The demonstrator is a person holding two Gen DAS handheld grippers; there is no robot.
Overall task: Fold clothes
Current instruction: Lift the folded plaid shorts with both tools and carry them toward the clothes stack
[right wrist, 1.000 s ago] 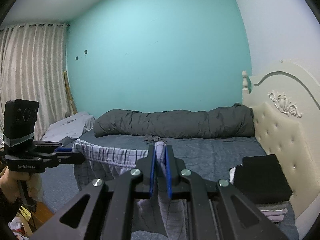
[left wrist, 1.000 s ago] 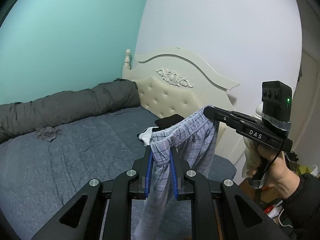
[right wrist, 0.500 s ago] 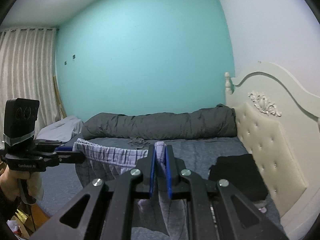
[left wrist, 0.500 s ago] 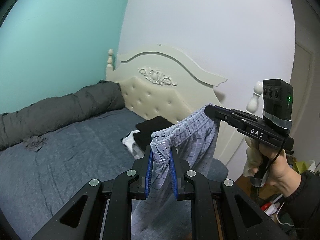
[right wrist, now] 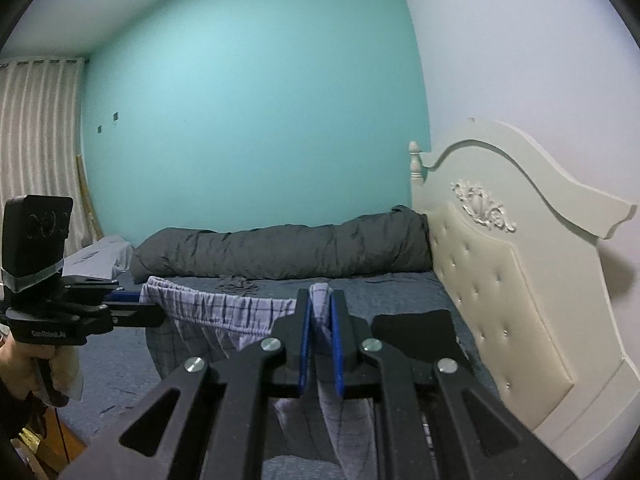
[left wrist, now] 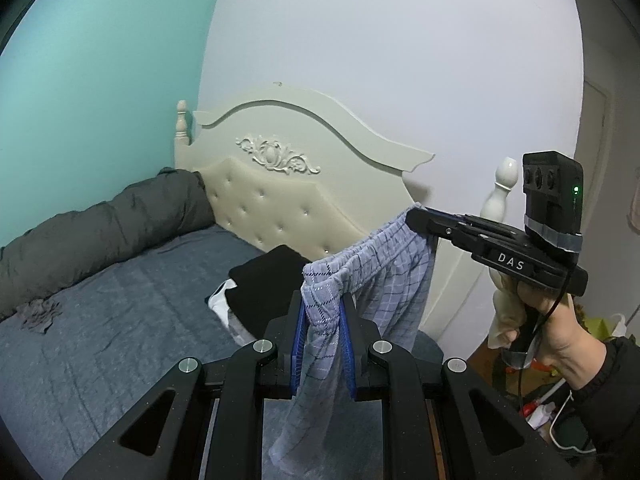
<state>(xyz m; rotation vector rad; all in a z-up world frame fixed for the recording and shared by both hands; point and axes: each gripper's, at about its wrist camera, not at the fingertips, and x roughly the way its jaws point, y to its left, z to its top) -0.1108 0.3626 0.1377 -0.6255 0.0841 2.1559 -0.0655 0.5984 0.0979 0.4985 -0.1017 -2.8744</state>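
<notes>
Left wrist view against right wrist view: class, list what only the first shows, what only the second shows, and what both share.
Only the left wrist view: the right gripper seen from outside and a white bedpost finial. Only the right wrist view: a striped curtain and the left gripper from outside. Both: the plaid shorts held up by the waistband, grey rolled duvet, cream headboard, black folded clothes.

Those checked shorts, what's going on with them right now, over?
Left gripper and right gripper both clamped on the waistband. Checked shorts stretched between them, hanging above the bed. Nothing in the way.
</notes>
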